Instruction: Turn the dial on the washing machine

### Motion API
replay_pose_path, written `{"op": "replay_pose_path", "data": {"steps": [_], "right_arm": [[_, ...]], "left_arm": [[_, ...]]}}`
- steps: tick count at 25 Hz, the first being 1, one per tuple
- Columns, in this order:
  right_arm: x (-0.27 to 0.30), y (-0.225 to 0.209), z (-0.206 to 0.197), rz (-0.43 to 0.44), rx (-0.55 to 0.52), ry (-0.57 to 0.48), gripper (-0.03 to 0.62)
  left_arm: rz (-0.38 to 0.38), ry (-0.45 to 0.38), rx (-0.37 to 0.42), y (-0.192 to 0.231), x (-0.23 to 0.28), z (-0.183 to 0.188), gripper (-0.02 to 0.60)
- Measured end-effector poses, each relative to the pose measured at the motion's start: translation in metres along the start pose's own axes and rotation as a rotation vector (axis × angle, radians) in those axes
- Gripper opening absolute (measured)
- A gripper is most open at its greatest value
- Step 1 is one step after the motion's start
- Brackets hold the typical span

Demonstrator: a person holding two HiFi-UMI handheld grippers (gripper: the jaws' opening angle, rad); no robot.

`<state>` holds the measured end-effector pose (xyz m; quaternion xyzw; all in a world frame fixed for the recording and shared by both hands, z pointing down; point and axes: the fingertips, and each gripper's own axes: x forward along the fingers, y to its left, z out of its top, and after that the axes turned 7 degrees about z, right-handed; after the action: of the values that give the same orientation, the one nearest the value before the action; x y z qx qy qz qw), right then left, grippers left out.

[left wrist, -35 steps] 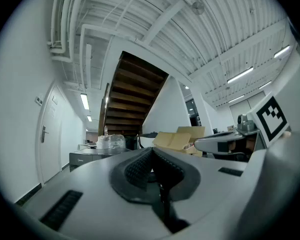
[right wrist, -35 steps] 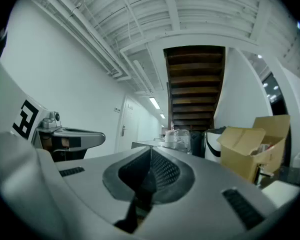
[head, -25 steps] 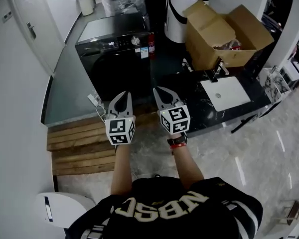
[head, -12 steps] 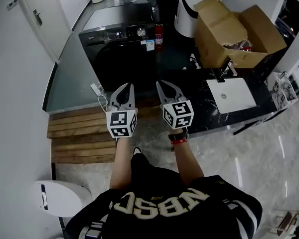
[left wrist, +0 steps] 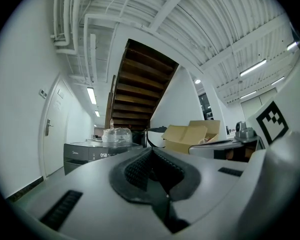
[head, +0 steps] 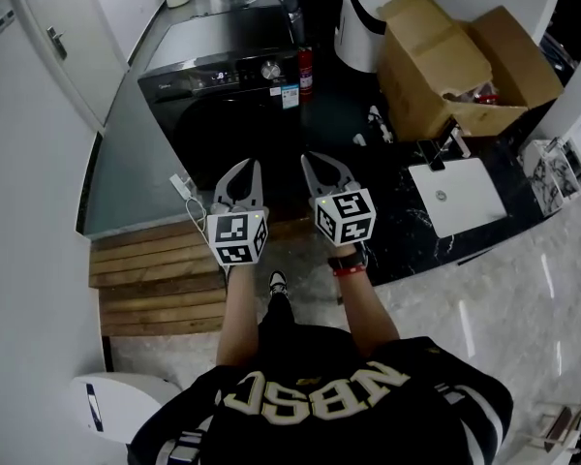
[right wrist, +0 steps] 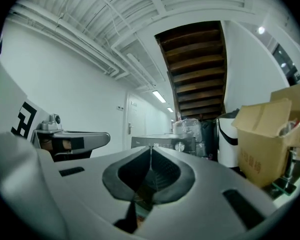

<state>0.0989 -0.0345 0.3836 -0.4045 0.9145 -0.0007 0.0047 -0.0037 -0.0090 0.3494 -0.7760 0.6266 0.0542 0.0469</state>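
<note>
A black washing machine (head: 228,100) stands ahead on the grey floor, its silver dial (head: 270,69) on the front panel beside a lit display. In the right gripper view the dial (right wrist: 179,146) shows far off, just above the jaws. My left gripper (head: 243,170) and right gripper (head: 313,163) are held side by side in front of the person, well short of the machine. Both are shut, with nothing between the jaws. The left gripper view shows the machine (left wrist: 92,153) small in the distance.
A red fire extinguisher (head: 305,70) stands right of the machine. Open cardboard boxes (head: 455,61) and a white-and-black bin (head: 365,13) are at the back right. A black counter with a white sink (head: 457,196) lies to the right. A wooden slat platform (head: 155,284) sits near left, a white door (head: 48,37) on the left wall.
The view has shifted as the person steps forward; a shoe now shows below the grippers. Both grippers stay shut and level, side by side.
</note>
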Motion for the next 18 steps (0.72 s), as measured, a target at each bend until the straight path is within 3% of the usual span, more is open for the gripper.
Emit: {"op": "replay_pose_path", "data": {"steps": [18], "right_arm": [[0.218, -0.101, 0.000, -0.075, -0.047, 0.046, 0.018]], "left_arm": [[-0.072, 0.012, -0.038, 0.118, 0.213, -0.035, 0.014]]}}
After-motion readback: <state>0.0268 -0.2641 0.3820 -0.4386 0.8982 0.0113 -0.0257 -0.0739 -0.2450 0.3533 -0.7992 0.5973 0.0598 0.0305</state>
